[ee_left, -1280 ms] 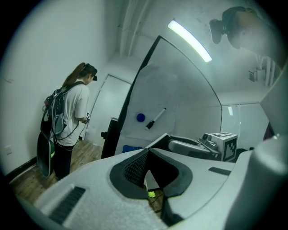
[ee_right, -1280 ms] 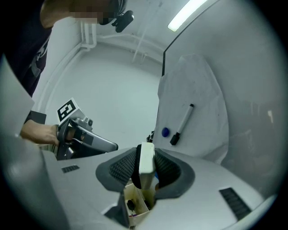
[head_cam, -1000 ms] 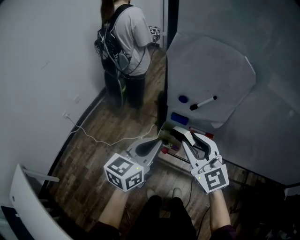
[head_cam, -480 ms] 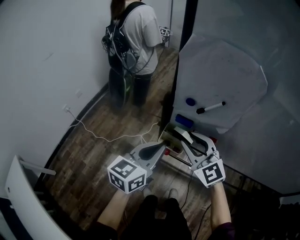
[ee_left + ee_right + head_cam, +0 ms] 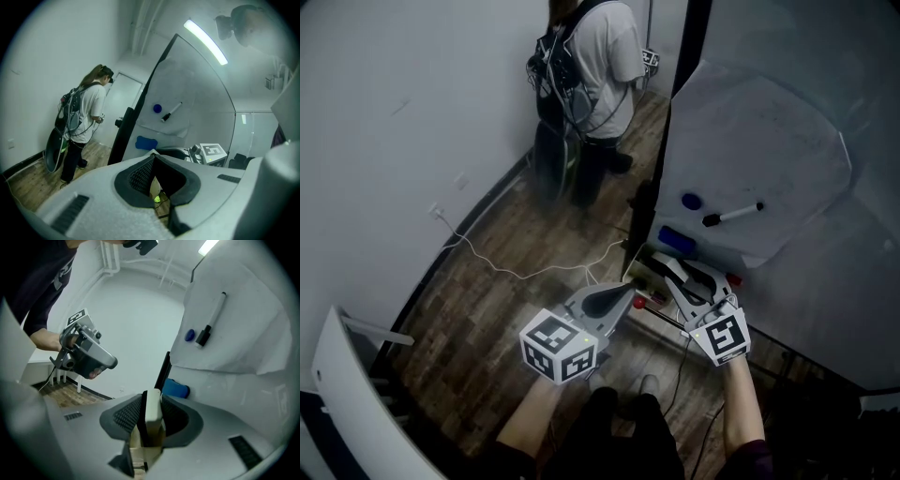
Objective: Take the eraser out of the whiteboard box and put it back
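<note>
My right gripper [image 5: 152,397] is shut on the eraser [image 5: 153,412], a cream block with a dark felt side standing on edge between the pads. In the head view the right gripper [image 5: 662,266] reaches over the whiteboard box [image 5: 649,281], a narrow tray at the foot of the whiteboard [image 5: 759,141]; the eraser is hard to make out there. My left gripper [image 5: 626,296] hangs just left of the tray, its jaws meeting at the tips with nothing between them [image 5: 153,157].
On the whiteboard are a black marker [image 5: 733,215], a round blue magnet [image 5: 691,201] and a blue block [image 5: 675,241]. A red marker [image 5: 640,302] lies by the tray. A person [image 5: 591,84] stands at the back. A white cable [image 5: 516,267] crosses the wooden floor.
The right gripper has sunk a little with the eraser still in it. The head view has shifted, so the whiteboard and the person now sit further right.
</note>
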